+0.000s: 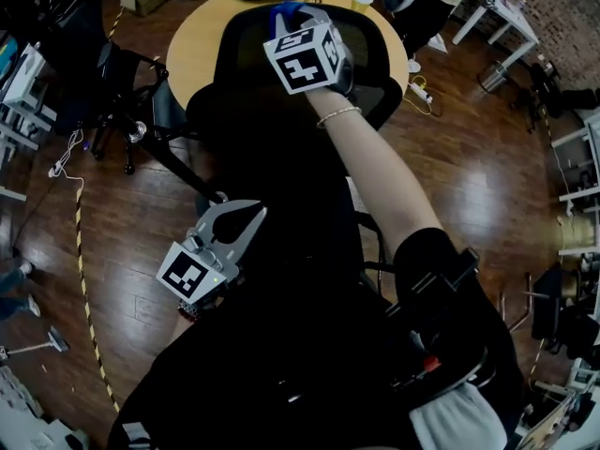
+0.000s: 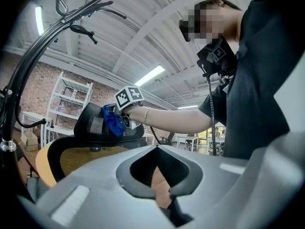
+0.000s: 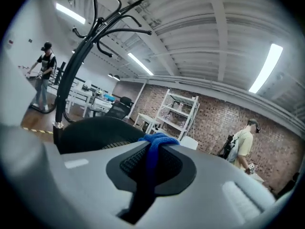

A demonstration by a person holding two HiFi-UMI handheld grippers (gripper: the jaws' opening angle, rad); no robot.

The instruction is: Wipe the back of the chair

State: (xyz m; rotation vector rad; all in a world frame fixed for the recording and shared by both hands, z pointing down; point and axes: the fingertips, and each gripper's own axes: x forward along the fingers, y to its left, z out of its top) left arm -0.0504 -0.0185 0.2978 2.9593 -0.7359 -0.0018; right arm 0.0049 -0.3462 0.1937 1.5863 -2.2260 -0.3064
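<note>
A black mesh office chair (image 1: 281,148) stands in front of me, its headrest (image 1: 361,36) at the top of the head view. My right gripper (image 1: 292,19) is shut on a blue cloth (image 1: 284,11) and holds it against the headrest top. In the right gripper view the cloth (image 3: 157,141) is pinched between the jaws of the right gripper (image 3: 151,162). The left gripper view shows the cloth (image 2: 112,120) lying on the headrest (image 2: 95,123). My left gripper (image 1: 246,216) hangs low beside the chair's left side, shut on nothing; it (image 2: 159,175) points up at the chair back.
A round wooden table (image 1: 202,36) with a white cup (image 1: 362,0) stands just behind the chair. Another black chair (image 1: 122,73) is at the left. A black coat rack (image 3: 81,56) rises nearby. Striped tape (image 1: 82,279) runs along the wooden floor. People stand far off.
</note>
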